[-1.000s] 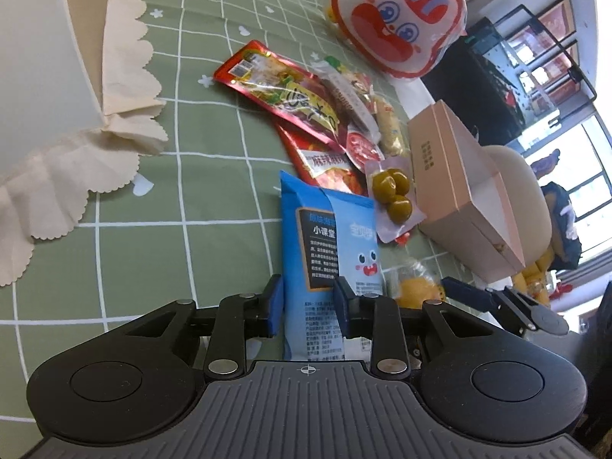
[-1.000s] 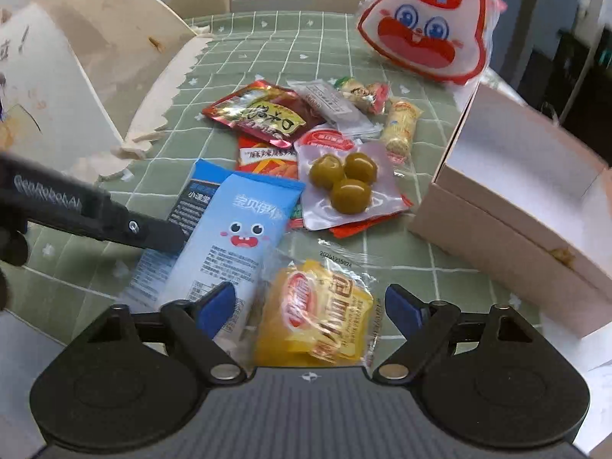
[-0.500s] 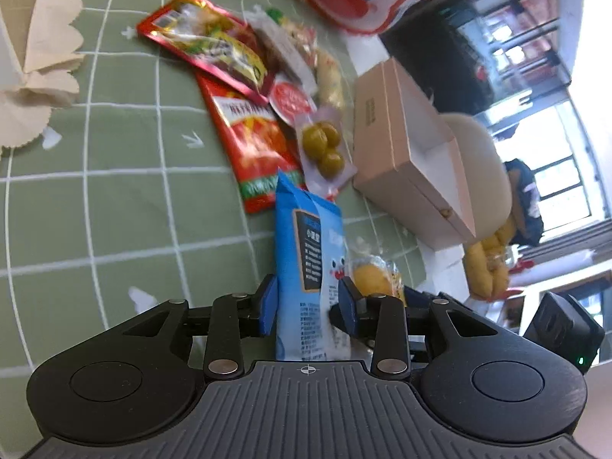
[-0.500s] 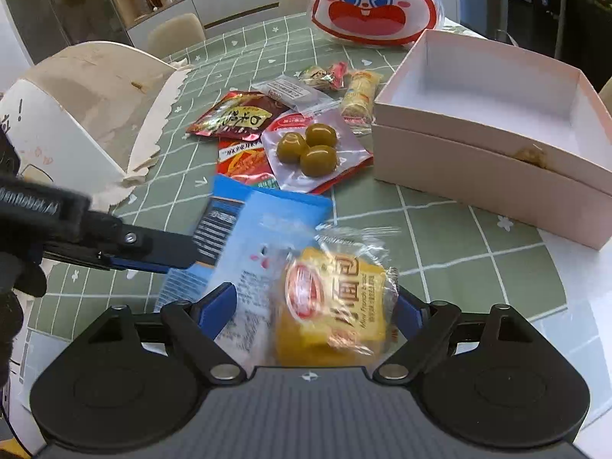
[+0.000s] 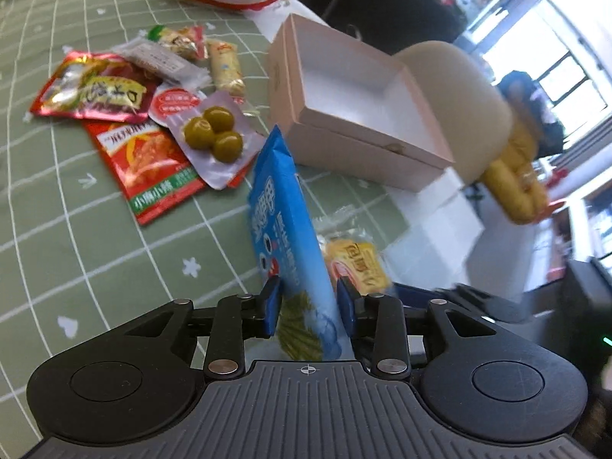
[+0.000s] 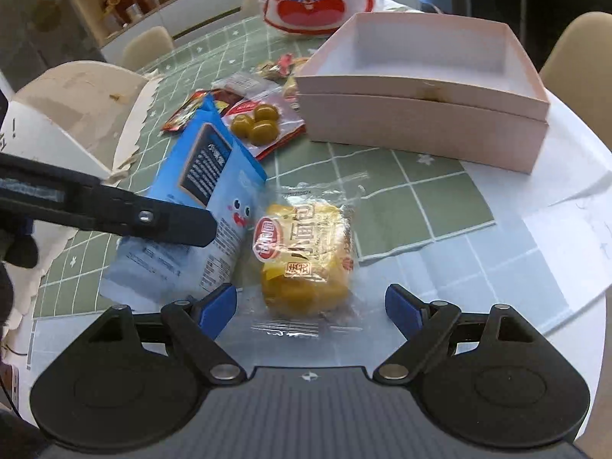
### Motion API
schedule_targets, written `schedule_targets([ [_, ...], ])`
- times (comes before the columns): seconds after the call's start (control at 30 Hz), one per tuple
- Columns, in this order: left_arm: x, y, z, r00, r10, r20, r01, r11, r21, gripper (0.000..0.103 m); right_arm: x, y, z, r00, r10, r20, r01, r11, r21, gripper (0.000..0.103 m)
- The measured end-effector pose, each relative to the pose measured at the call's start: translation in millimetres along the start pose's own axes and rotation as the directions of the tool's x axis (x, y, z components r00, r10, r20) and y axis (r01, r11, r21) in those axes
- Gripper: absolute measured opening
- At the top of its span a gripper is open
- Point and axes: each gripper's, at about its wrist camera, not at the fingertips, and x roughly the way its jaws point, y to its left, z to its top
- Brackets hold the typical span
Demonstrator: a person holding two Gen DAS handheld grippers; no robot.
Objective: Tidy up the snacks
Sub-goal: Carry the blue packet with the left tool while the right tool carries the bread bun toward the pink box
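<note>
Left gripper (image 5: 309, 300) clamps the blue snack bag (image 5: 283, 229), lifted and tilted, near the open pink box (image 6: 424, 88). Right gripper (image 6: 310, 302) is spread wide around the yellow bread packet (image 6: 306, 256), just beside the bag.

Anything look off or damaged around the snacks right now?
Nothing spilled or torn. The snacks lie in a loose overlapping heap beside the empty pink box. The blue packet stands tilted only because the left tongs grip it.
</note>
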Motion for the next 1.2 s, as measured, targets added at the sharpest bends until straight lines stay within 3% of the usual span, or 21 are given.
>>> schedule_targets([
  [0.13,10,-5,5,0.995,0.102,0.015,-0.102,0.993,0.054,0.027,0,5,1,0.999,-0.033,0.017,0.034,0.999,-0.032,0.086],
  [0.27,14,0,7,0.992,0.128,-0.006,-0.127,0.991,0.047,0.023,3,3,-2,0.999,-0.037,-0.002,0.037,0.999,-0.020,0.087],
  [0.4,12,6,7,0.994,0.106,-0.006,-0.106,0.994,0.018,0.021,1,-1,-3,1.000,-0.024,-0.002,0.024,1.000,0.001,0.090],
  [0.5,3,7,1,0.986,0.167,0.021,-0.168,0.985,0.042,0.021,2,-3,-2,1.000,0.011,-0.014,-0.011,1.000,0.009,0.102],
  [0.7,-21,17,-18,0.971,0.234,0.043,-0.236,0.969,0.075,0.021,4,0,-2,1.000,0.013,-0.028,-0.013,1.000,-0.003,0.103],
  [0.93,-38,30,-36,0.971,0.234,0.044,-0.235,0.972,0.031,0.020,7,21,-14,0.996,-0.088,-0.026,0.083,0.985,-0.153,0.103],
  [1.03,-41,31,-43,0.972,0.231,0.044,-0.232,0.972,0.028,0.020,6,31,-13,0.990,-0.132,-0.056,0.121,0.977,-0.175,0.096],
  [1.2,-47,34,-53,0.973,0.225,0.044,-0.226,0.974,0.015,0.020,-10,36,-6,0.981,-0.181,0.074,0.191,0.967,-0.168,0.095],
])
